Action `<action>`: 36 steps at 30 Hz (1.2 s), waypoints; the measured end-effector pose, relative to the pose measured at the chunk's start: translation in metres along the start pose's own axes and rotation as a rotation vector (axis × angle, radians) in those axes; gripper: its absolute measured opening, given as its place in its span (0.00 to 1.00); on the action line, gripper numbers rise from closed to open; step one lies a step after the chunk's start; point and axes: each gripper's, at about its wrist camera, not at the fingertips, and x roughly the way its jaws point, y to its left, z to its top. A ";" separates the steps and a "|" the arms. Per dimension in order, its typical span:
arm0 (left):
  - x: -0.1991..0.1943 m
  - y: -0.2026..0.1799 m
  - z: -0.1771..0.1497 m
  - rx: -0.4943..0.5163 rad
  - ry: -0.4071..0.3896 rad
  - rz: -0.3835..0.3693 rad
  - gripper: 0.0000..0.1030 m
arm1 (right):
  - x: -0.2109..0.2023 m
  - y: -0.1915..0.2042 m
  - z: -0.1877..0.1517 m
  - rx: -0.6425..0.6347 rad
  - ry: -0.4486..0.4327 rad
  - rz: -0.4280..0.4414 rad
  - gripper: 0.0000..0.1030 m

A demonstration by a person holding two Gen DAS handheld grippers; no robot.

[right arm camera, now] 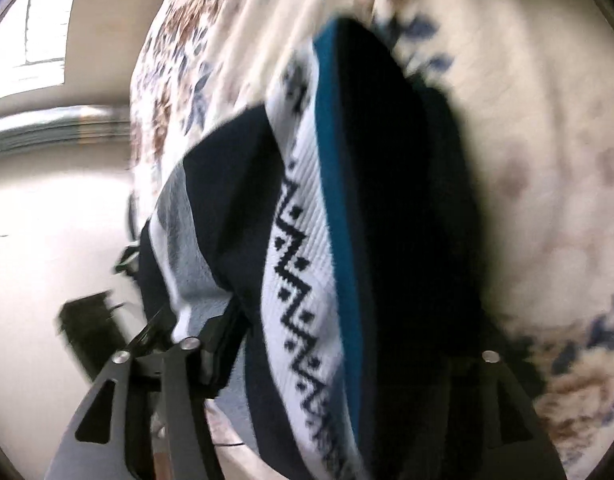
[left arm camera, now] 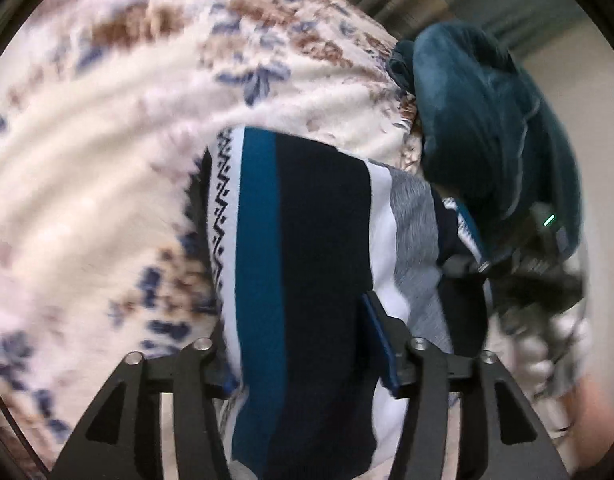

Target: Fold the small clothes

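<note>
Striped sweater point(right arm camera: 323, 240) motion-blurred, covering right hand-held gripper point(right arm camera: 339, 344) fingertips; floral bedspread point(left arm camera: 107, 160) smeared.

Striped sweater point(left arm camera: 307, 264) filling both claws' view; teal pile point(left arm camera: 479, 120) beyond, bare bedspread point(left arm camera: 87, 160) leftward

No readable text, label, brand, number or sign appears in either view. The striped knit garment point(left arm camera: 299, 248) carries only a woven zigzag band, a pattern and not lettering. The floral bed cover point(left arm camera: 107, 140) shows only blurred blooms. A small green light point(left arm camera: 550, 221) glows at far right, without any marking.
</note>
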 end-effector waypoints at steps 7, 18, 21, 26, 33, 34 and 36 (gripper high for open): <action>-0.022 -0.035 -0.035 0.096 -0.082 0.182 0.91 | -0.071 0.029 0.001 -0.167 -0.268 -0.355 0.94; 0.015 -0.018 -0.065 0.038 0.009 0.342 0.95 | -0.080 -0.027 -0.084 -0.214 -0.342 -0.828 1.00; 0.005 -0.023 -0.071 0.038 -0.003 0.385 0.95 | -0.076 -0.040 -0.085 -0.171 -0.341 -0.856 1.00; -0.030 -0.044 -0.084 0.033 -0.056 0.435 0.95 | -0.078 -0.021 -0.106 -0.205 -0.373 -0.874 1.00; -0.108 -0.093 -0.111 0.086 -0.093 0.501 1.00 | -0.124 0.043 -0.174 -0.270 -0.458 -0.815 1.00; -0.121 -0.102 -0.115 0.096 -0.100 0.500 1.00 | -0.134 0.051 -0.186 -0.265 -0.470 -0.806 1.00; -0.150 -0.121 -0.123 0.114 -0.117 0.500 1.00 | -0.156 0.067 -0.206 -0.263 -0.493 -0.791 1.00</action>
